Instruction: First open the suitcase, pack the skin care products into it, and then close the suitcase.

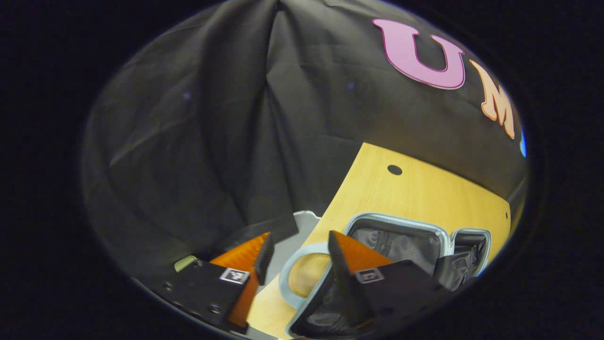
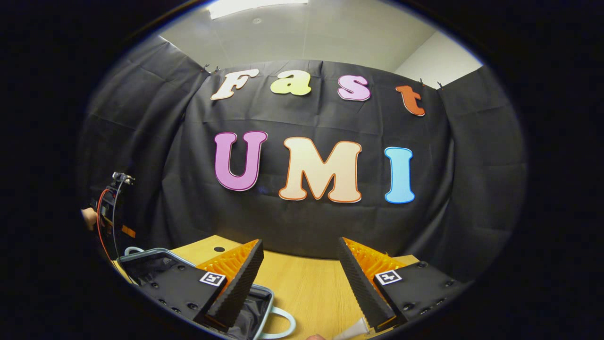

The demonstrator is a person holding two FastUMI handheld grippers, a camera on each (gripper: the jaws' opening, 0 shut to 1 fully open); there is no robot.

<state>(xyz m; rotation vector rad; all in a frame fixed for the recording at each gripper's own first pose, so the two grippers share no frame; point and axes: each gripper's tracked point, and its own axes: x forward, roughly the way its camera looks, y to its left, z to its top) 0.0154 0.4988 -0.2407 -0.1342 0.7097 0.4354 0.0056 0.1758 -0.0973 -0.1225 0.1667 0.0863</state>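
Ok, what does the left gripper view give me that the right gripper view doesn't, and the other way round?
Left gripper view: both dark-lined halves of the open suitcase, seen from above past the open left gripper. Right gripper view: the ceiling, a hand holding the left gripper at far left, and a pale object at the bottom edge beside the open right gripper, too cropped to identify. Shared: the wooden table, its round hole, and the suitcase's light blue handle.
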